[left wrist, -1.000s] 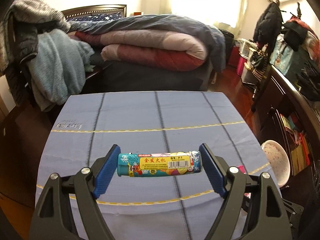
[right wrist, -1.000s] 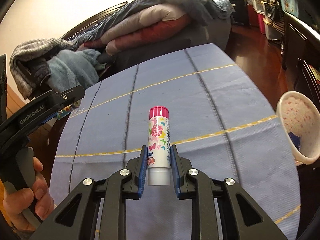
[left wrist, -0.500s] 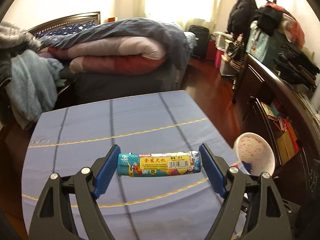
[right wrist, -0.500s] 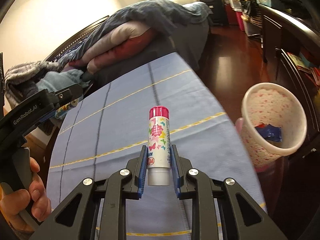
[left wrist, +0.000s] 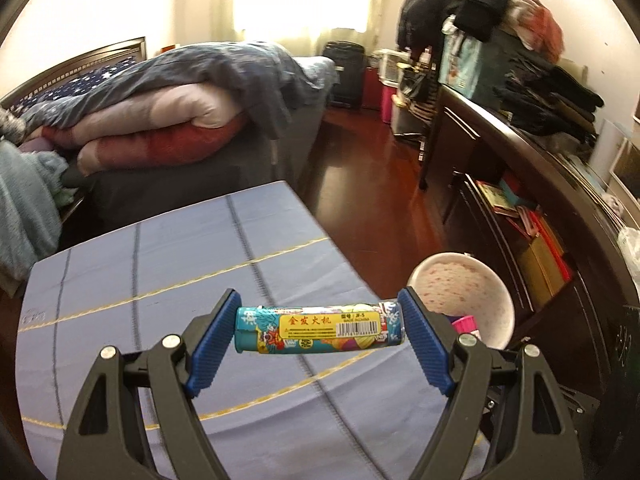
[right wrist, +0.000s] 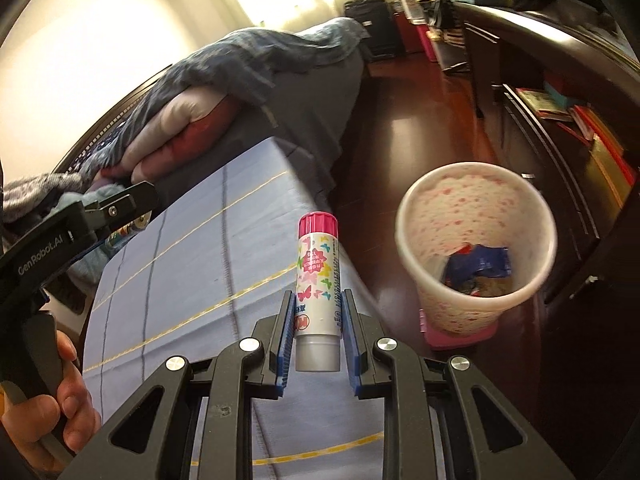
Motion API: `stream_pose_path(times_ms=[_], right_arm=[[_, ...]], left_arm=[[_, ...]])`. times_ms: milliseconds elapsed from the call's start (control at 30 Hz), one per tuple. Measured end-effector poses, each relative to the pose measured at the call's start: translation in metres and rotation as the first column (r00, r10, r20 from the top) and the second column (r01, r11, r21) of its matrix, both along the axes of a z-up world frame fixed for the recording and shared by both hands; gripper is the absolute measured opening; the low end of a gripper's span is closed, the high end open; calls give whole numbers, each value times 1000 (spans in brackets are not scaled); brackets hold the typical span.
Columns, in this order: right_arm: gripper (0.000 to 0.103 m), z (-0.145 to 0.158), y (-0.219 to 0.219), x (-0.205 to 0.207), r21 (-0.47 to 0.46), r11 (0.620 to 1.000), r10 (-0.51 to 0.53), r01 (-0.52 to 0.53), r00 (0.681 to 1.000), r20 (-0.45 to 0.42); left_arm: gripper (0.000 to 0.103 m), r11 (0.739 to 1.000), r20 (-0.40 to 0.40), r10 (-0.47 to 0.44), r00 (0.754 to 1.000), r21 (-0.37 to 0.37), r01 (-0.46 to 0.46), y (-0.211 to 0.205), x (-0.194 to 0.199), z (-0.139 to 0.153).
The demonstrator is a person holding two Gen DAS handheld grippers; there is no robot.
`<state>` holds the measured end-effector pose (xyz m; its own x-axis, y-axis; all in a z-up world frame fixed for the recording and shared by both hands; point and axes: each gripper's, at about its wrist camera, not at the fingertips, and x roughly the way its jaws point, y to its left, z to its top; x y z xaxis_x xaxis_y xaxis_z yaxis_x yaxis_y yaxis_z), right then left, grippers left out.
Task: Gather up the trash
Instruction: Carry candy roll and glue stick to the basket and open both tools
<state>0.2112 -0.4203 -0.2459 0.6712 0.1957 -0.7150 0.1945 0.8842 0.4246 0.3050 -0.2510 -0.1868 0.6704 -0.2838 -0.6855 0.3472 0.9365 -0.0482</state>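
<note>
Right wrist view: the right hand-held gripper (right wrist: 316, 312) clamps an upright glue stick (right wrist: 317, 280) beside the speckled bin (right wrist: 476, 256), while the left hand-held gripper (left wrist: 320, 328) pinches a lighter (left wrist: 320, 327) endwise above the bench (left wrist: 160, 272).

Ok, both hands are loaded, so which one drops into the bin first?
Probably right. The right gripper holds the glue stick close beside the bin, at the table's edge. The left gripper, clamping the lighter, sits further back over the table.
</note>
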Motion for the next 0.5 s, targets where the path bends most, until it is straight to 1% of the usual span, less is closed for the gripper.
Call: stream_pose_path(times_ms=[233, 500], right_arm=[[23, -5, -40, -6, -5, 996, -92, 92, 996, -12], [23, -16, -78, -7, -20, 983, -182, 181, 983, -36]], left_arm=[[80, 997, -6, -83, 997, 2, 83, -46, 3, -7], [80, 984, -23, -177, 984, -9, 177, -99, 13, -18]])
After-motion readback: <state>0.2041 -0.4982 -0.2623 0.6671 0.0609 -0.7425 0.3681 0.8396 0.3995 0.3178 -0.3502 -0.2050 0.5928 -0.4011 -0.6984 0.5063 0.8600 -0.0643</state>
